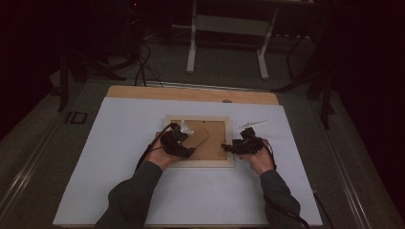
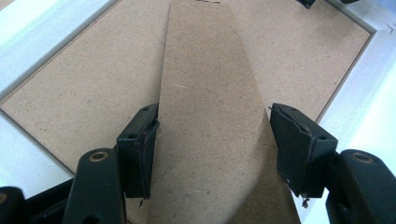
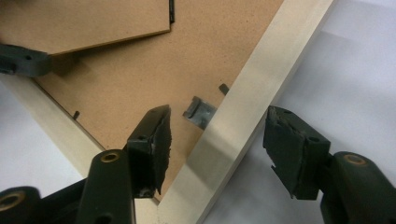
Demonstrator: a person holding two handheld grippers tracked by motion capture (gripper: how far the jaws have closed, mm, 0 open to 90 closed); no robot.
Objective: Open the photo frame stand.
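Observation:
A pale wooden picture frame (image 1: 198, 163) lies face down on the white mat, its brown backing board (image 2: 70, 79) up. My left gripper (image 1: 185, 139) (image 2: 212, 135) is shut on the board's hinged cardboard stand (image 2: 210, 93), one pad against each long edge. My right gripper (image 1: 225, 147) (image 3: 217, 135) stands open astride the frame's right rail (image 3: 261, 79). A small grey metal tab (image 3: 198, 112) on the backing sits between its fingers, untouched. The stand (image 3: 84, 23) and a left jaw show at the top left of the right gripper view.
A thin white strip (image 1: 253, 124) lies on the mat (image 1: 143, 191) beyond the frame's right corner. A crumpled clear scrap (image 1: 186, 128) rests by my left gripper. Past the tabletop's wooden far edge (image 1: 191, 94) stand a white table base (image 1: 227, 28) and floor cables.

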